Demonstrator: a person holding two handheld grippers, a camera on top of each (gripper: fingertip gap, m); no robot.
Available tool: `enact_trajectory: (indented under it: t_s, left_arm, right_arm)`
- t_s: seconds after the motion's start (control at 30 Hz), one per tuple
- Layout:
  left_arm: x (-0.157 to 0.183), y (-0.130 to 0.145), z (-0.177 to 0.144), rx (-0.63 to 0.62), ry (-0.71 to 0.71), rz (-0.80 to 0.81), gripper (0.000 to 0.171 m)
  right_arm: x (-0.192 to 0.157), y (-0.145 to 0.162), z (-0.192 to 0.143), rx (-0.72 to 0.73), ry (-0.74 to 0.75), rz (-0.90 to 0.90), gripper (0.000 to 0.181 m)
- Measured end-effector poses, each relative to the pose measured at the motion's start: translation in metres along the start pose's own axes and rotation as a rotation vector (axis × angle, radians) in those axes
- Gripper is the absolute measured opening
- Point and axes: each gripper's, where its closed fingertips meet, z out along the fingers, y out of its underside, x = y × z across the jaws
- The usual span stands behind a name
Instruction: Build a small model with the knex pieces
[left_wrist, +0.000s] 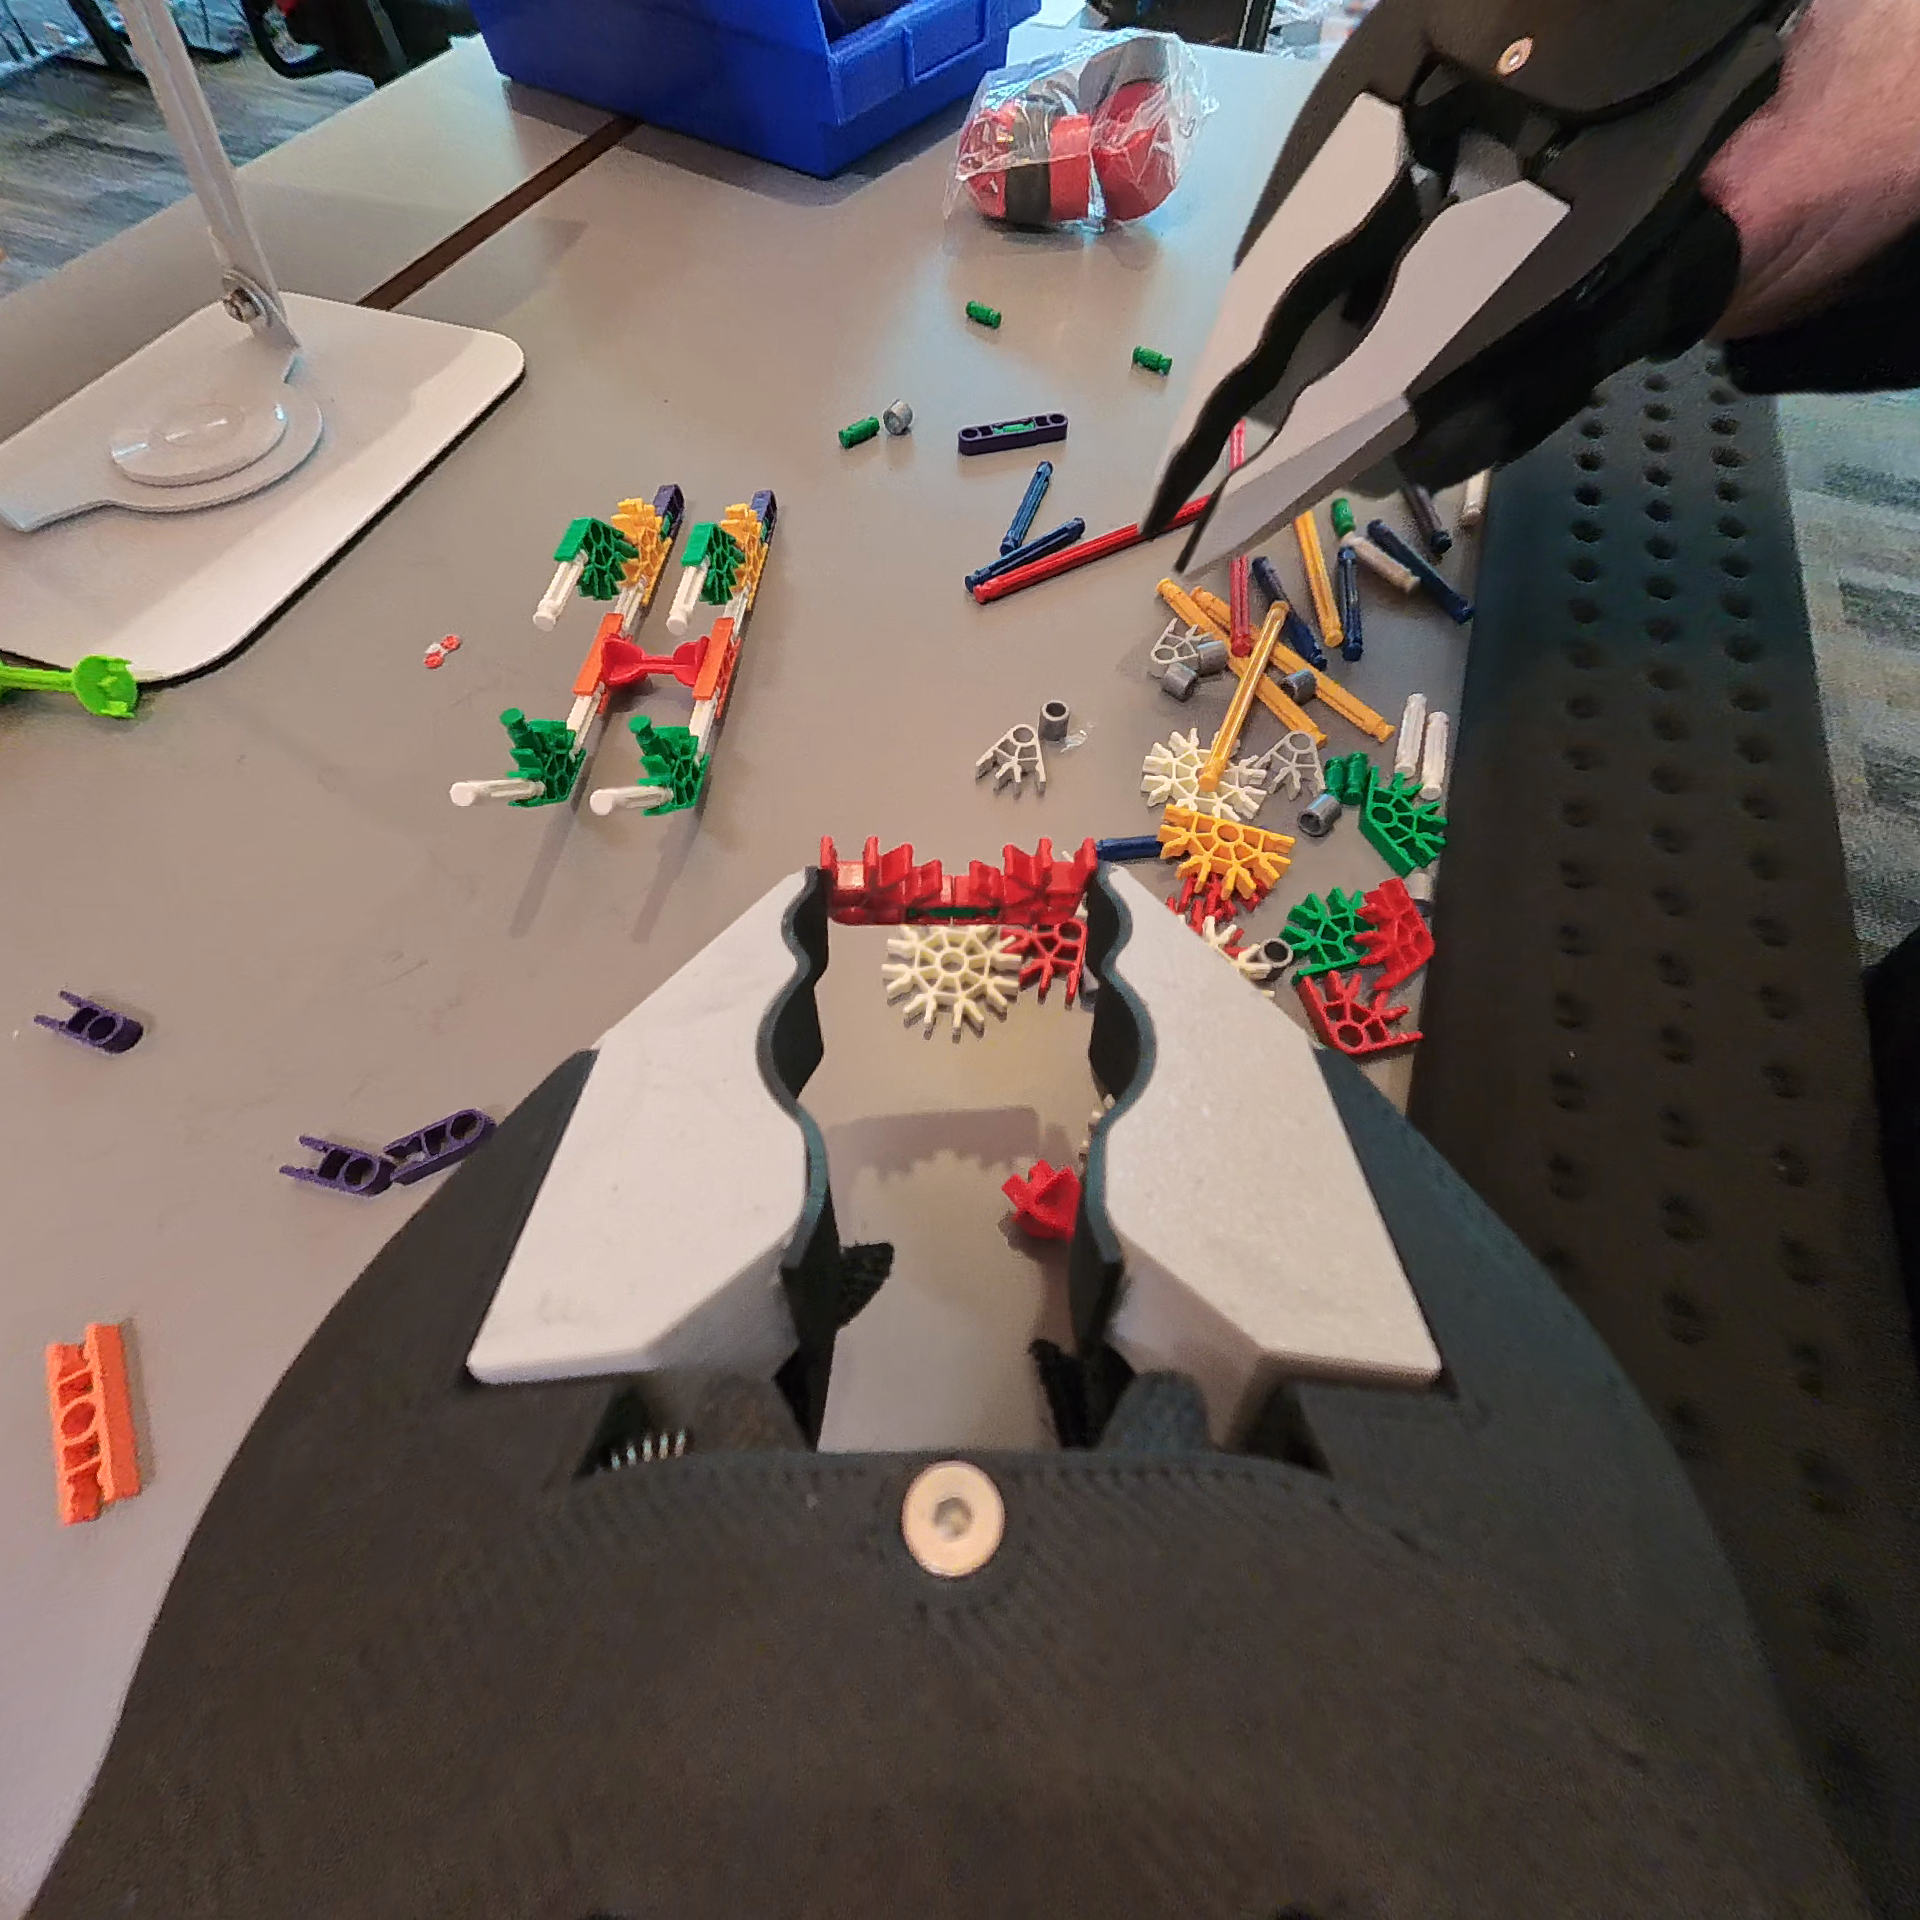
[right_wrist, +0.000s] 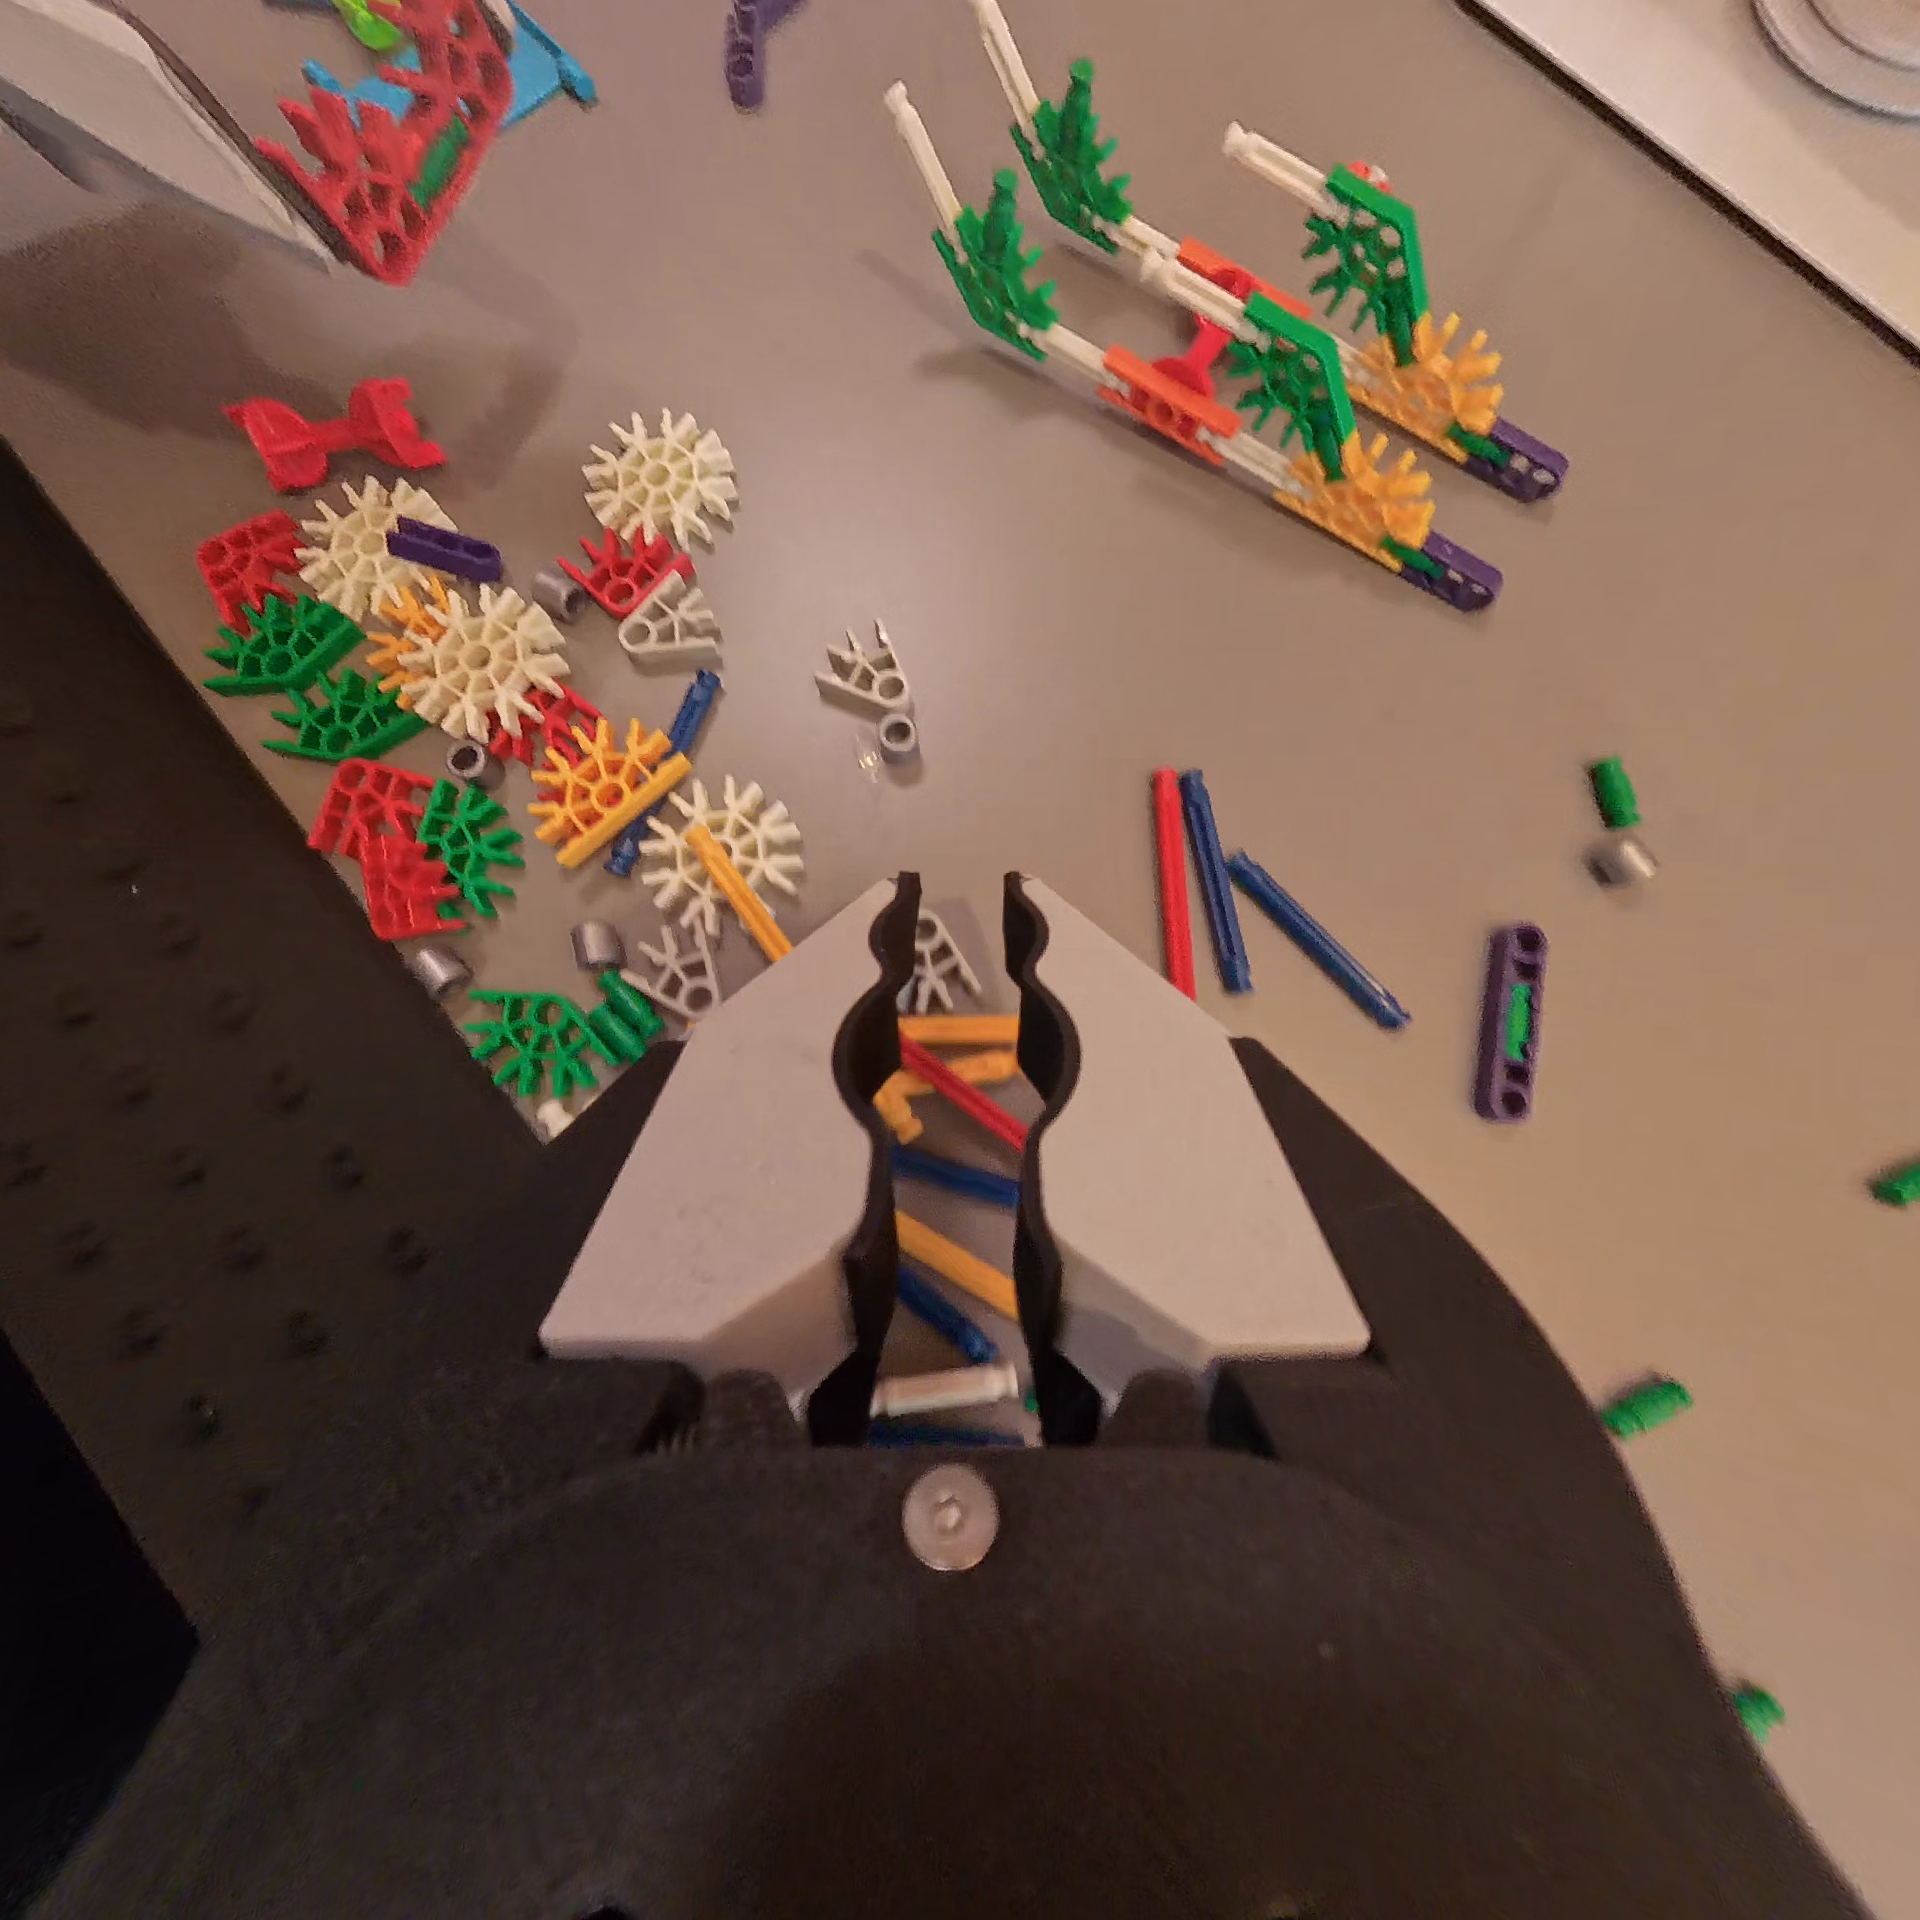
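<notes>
My left gripper (left_wrist: 956, 894) is shut on a red connector assembly (left_wrist: 951, 878), pinched between its fingertips just above the grey table (left_wrist: 312, 935); the assembly also shows in the right wrist view (right_wrist: 395, 177). A white snowflake connector (left_wrist: 951, 971) lies beneath it. My right gripper (right_wrist: 961, 883) is empty, its jaws a narrow gap apart, and hovers over loose yellow, red and blue rods (right_wrist: 956, 1091). In the left wrist view its tips (left_wrist: 1169, 545) are near a long red rod (left_wrist: 1081, 556). A built model (left_wrist: 644, 665) of green, yellow, white and orange parts lies mid-table, also in the right wrist view (right_wrist: 1247, 353).
A pile of loose connectors (right_wrist: 468, 665) lies beside a black perforated mat (left_wrist: 1621, 935). A blue bin (left_wrist: 769, 73) and a bag of red wheels (left_wrist: 1070, 135) stand at the back, a white stand base (left_wrist: 239, 436) at left. Purple clips (left_wrist: 384, 1153) and an orange piece (left_wrist: 94, 1423) lie near left. One gripper's finger ends stand about 15 centimetres off the other's. Measured from the fingertips, the long red rod (left_wrist: 1081, 556) is 6 centimetres or so from the right gripper and 20 centimetres from the left. Look for it in the right wrist view (right_wrist: 1176, 952) too. From either gripper's tips it is about 15 centimetres to the built model (left_wrist: 644, 665).
</notes>
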Motion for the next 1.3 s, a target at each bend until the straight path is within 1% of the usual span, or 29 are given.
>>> enact_trajectory:
  t_s: [0.23,0.37,0.47,0.63,0.8,0.87,0.93,1.0,1.03,1.3]
  left_arm:
    - [0.0,-0.003,0.004,0.002,-0.008,0.007,0.048]
    - [0.0,0.001,0.005,-0.01,-0.011,0.009,0.048]
    - [-0.001,0.005,0.007,-0.019,-0.012,0.001,0.048]
    - [-0.011,0.009,0.01,-0.036,-0.031,0.003,0.048]
    - [-0.024,0.014,0.016,-0.066,-0.053,0.003,0.048]
    - [-0.036,0.024,0.02,-0.116,-0.088,-0.01,0.048]
    - [-0.05,0.04,0.022,-0.213,-0.139,-0.033,0.048]
    - [-0.057,0.054,0.024,-0.29,-0.152,-0.058,0.048]
    - [-0.059,0.058,0.025,-0.309,-0.158,-0.067,0.048]
    - [-0.06,0.058,0.03,-0.285,-0.127,-0.094,0.048]
  right_arm:
    - [-0.012,-0.009,0.04,-0.052,-0.078,-0.032,0.017]
    - [-0.013,-0.01,0.051,-0.079,-0.1,-0.039,0.014]
    - [-0.013,-0.007,0.056,-0.104,-0.111,-0.048,0.007]
    - [-0.01,-0.008,0.057,-0.103,-0.107,-0.053,0.007]
    - [-0.005,-0.012,0.051,-0.066,-0.101,-0.015,0.007]
    - [-0.003,-0.014,0.048,-0.049,-0.092,0.0,0.007]
    - [-0.002,-0.014,0.046,-0.041,-0.09,0.01,0.007]
    - [-0.001,-0.014,0.043,-0.035,-0.083,0.014,0.007]
    - [-0.001,-0.014,0.043,-0.03,-0.082,0.017,0.007]
    - [-0.003,-0.016,0.04,-0.018,-0.08,0.02,0.007]
